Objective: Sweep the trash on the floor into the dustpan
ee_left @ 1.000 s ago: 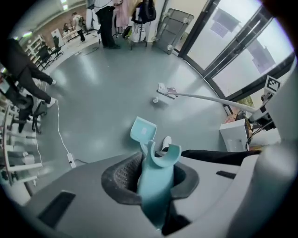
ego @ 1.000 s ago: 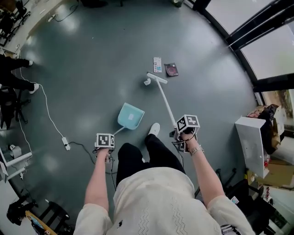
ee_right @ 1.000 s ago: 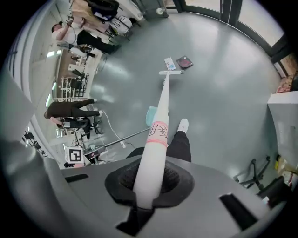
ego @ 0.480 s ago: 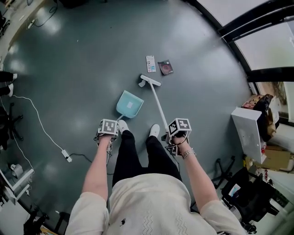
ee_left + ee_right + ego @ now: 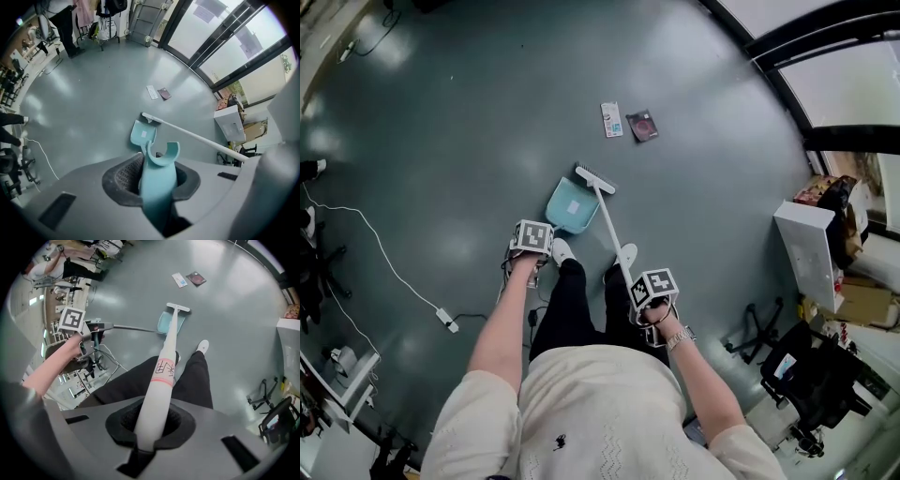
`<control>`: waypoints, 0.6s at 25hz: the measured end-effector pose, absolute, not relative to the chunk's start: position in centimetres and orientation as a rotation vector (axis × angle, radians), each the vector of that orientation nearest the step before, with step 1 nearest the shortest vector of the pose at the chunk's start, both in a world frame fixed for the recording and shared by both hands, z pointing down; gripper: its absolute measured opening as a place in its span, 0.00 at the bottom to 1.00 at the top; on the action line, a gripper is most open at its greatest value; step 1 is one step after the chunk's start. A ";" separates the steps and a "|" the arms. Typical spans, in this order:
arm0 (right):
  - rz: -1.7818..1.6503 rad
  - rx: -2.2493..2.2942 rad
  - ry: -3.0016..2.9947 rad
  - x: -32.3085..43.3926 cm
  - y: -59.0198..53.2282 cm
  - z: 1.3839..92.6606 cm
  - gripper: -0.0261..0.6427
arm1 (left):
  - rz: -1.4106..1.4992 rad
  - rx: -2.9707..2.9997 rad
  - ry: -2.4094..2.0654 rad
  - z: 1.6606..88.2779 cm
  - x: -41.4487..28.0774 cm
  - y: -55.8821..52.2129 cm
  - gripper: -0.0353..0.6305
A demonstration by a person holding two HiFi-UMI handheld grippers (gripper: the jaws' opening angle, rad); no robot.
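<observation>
Across grey floor (image 5: 441, 141), trash (image 5: 642, 125) lies well beyond the dustpan (image 5: 567, 204) our left gripper (image 5: 157, 176) clamps, so the broom (image 5: 595, 180) clamped in our right gripper (image 5: 152, 427) may skid it wide.

The head camera sits on your head and looks almost straight down. It sees your arms, your legs and the grey floor (image 5: 441, 112) far below.

The left gripper camera rides on your left gripper (image 5: 157, 174). It looks along the jaws, which are very close to it, and out over the floor to the big windows (image 5: 220, 42).

The right gripper camera rides on your right gripper (image 5: 150, 422). It looks down along the jaws at your legs and the floor.

All three views share the dustpan (image 5: 567, 203), the broom (image 5: 161, 371), the white card (image 5: 611, 119) and the dark packet (image 5: 642, 125).
</observation>
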State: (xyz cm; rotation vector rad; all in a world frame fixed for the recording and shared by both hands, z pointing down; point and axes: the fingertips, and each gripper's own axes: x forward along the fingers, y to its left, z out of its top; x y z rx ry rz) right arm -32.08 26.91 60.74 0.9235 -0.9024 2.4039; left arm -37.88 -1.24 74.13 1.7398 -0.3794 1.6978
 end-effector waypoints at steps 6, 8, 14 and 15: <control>2.370 0.818 -0.923 -33.6 28.0 57.4 0.07 | 1.708 1.812 -0.319 73.8 -37.3 -1.0 0.19; 2.364 0.796 -0.928 -33.6 28.2 56.3 0.07 | 1.726 1.823 -0.298 73.9 -37.5 -1.1 0.19; 2.455 0.868 -0.936 -32.8 28.3 53.9 0.07 | 1.711 1.821 -0.301 73.8 -37.6 -1.6 0.19; 2.460 0.897 -0.935 -32.4 28.3 53.6 0.07 | 1.709 1.822 -0.300 73.8 -37.7 -1.6 0.19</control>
